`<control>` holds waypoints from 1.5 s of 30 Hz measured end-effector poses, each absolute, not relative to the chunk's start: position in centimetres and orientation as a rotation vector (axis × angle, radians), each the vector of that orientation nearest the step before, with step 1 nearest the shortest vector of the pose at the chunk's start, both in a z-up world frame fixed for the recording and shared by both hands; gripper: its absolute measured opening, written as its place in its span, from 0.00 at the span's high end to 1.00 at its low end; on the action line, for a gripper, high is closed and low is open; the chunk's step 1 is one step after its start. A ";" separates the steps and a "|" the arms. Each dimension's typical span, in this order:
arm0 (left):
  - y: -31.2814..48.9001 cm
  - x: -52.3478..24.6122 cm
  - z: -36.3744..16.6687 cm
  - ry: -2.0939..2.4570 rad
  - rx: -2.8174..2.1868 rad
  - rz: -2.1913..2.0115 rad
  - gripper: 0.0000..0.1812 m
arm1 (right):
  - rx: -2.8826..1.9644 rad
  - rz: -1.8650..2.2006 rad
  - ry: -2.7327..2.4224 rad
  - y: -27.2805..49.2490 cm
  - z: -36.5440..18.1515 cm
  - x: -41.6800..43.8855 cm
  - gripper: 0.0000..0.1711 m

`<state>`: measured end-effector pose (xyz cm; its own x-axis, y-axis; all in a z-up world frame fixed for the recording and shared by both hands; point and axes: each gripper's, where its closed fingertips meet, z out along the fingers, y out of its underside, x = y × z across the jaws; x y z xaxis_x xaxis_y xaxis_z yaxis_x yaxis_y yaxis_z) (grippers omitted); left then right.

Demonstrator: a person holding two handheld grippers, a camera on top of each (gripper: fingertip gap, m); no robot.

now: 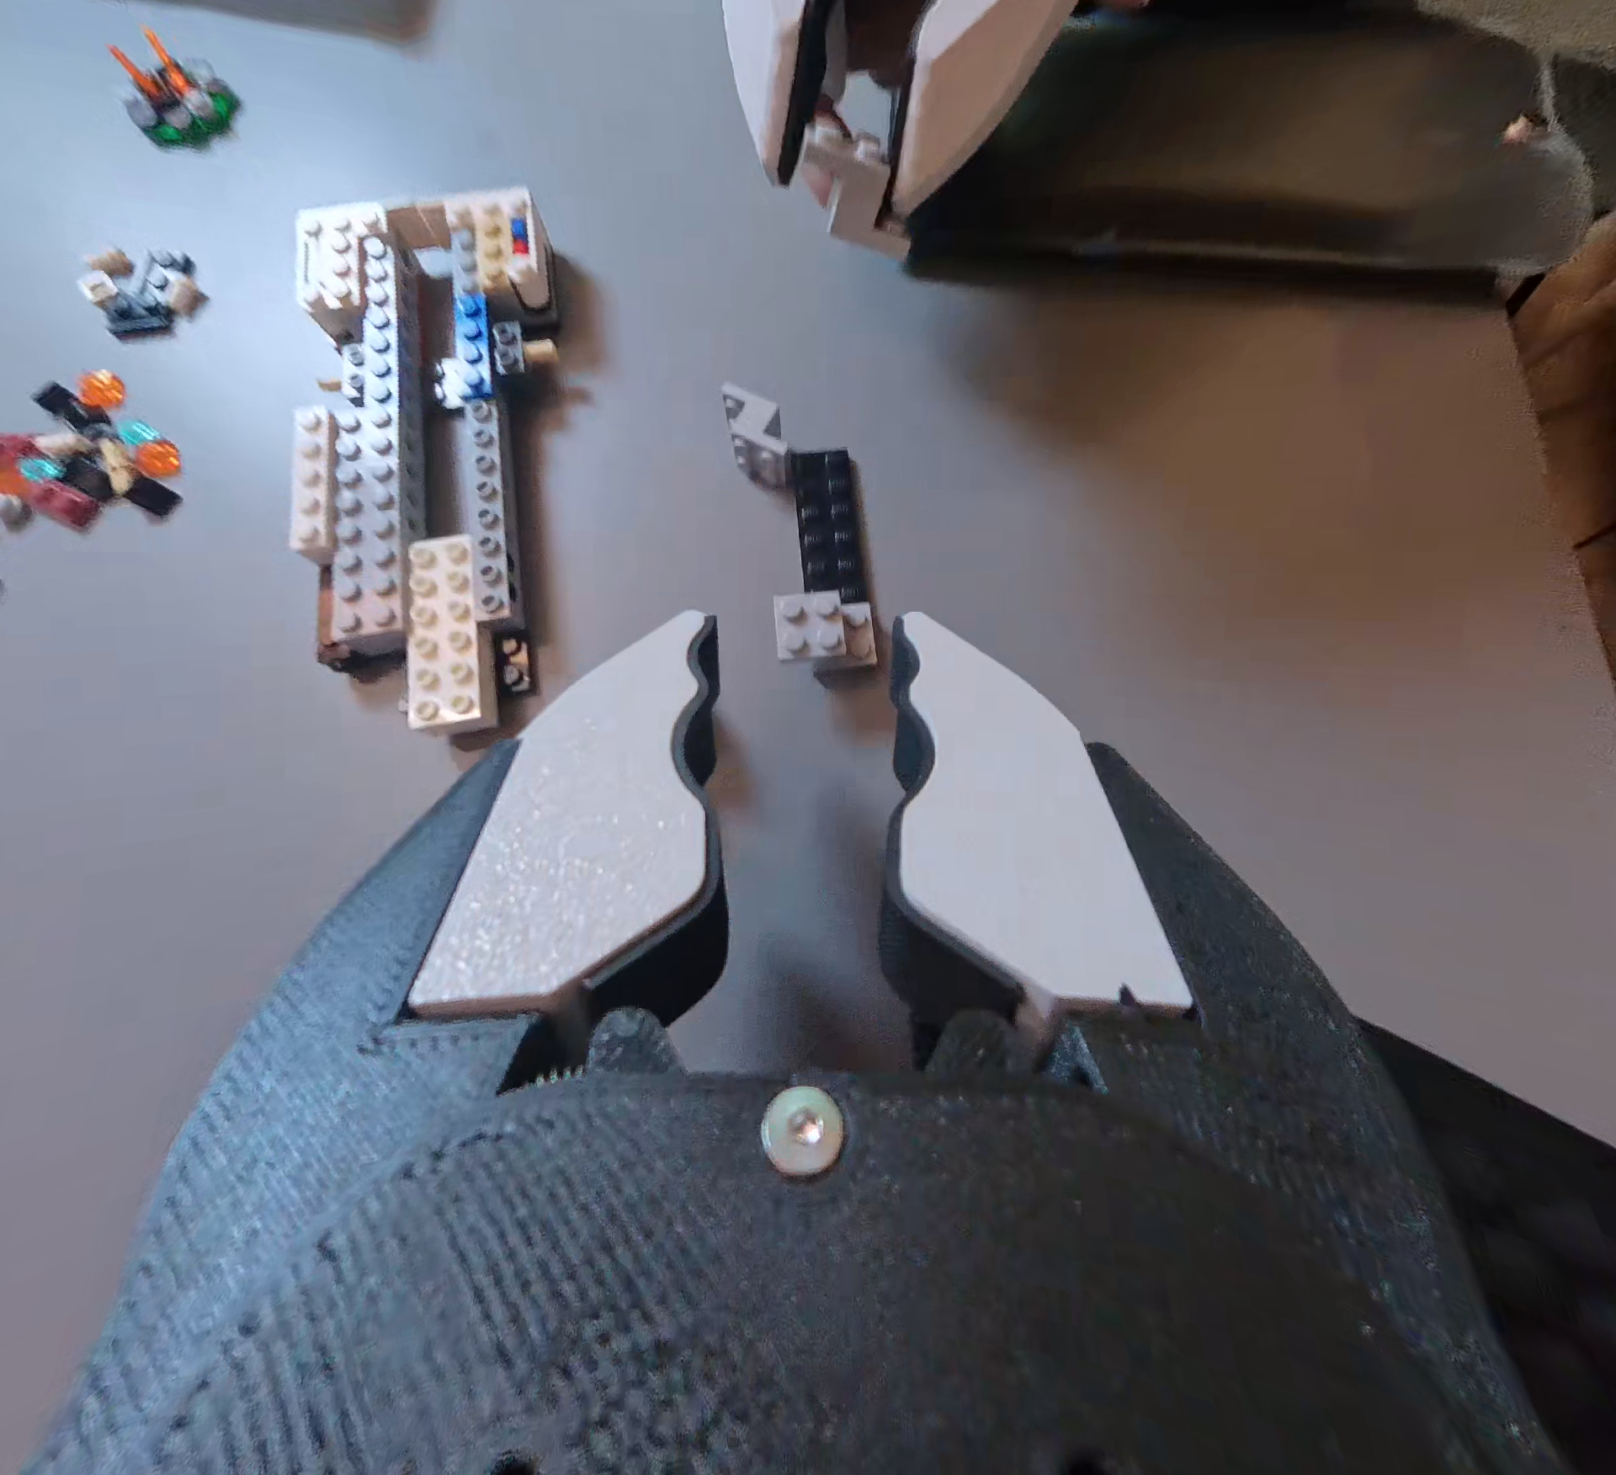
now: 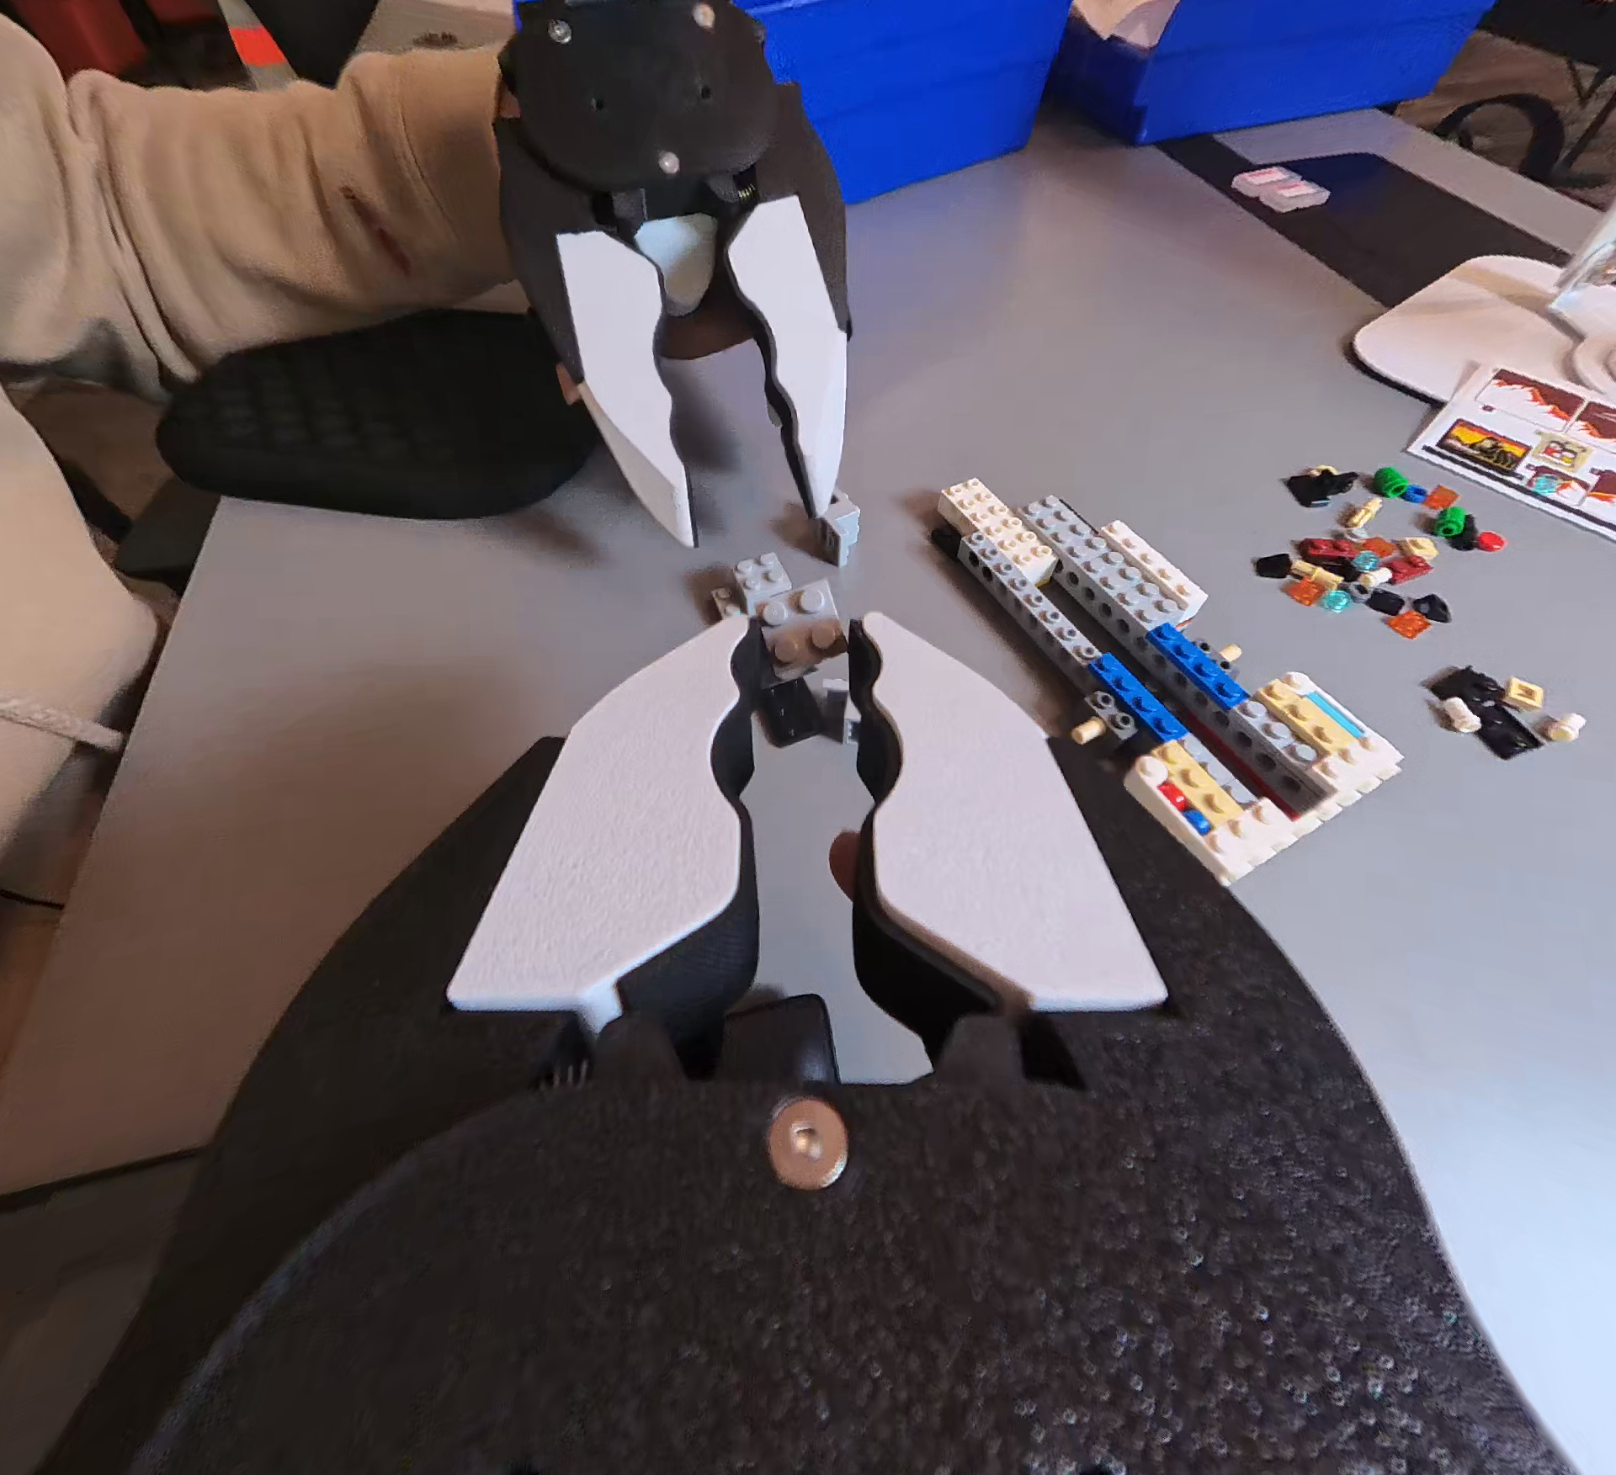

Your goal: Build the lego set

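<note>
My left gripper [image 1: 804,633] is open and low over the grey table [image 1: 1180,559]. Its fingertips flank the near end of a black plate [image 1: 826,524], which has grey bricks [image 1: 818,629] on that end and a grey bracket piece [image 1: 750,428] at the far end. My right gripper [image 2: 806,633] is shut on a light grey brick [image 2: 800,629] and holds it above the black plate [image 2: 787,712]. In the left wrist view it [image 1: 839,183] hangs above the table with the brick [image 1: 853,187]. The long grey, white, tan and blue build [image 1: 411,454] lies left of the plate.
Loose small pieces [image 2: 1373,559] and a sticker sheet [image 2: 1530,454] lie right of the build [image 2: 1163,664]. Blue bins [image 2: 918,52] stand at the back of the table. A white stand base [image 2: 1469,331] is at far right. A black chair [image 2: 367,419] and a person's sleeve [image 2: 219,209] are at left. Left tips to right tips: about 8 cm.
</note>
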<state>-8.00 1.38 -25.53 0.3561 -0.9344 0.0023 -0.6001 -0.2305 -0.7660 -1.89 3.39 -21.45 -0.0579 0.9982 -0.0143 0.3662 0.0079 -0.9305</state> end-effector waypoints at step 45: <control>-1.8 -6.6 -27.6 1.567 -1.821 -0.638 0.88 | -1.373 0.506 -2.396 -1.5 -27.6 -1.0 0.86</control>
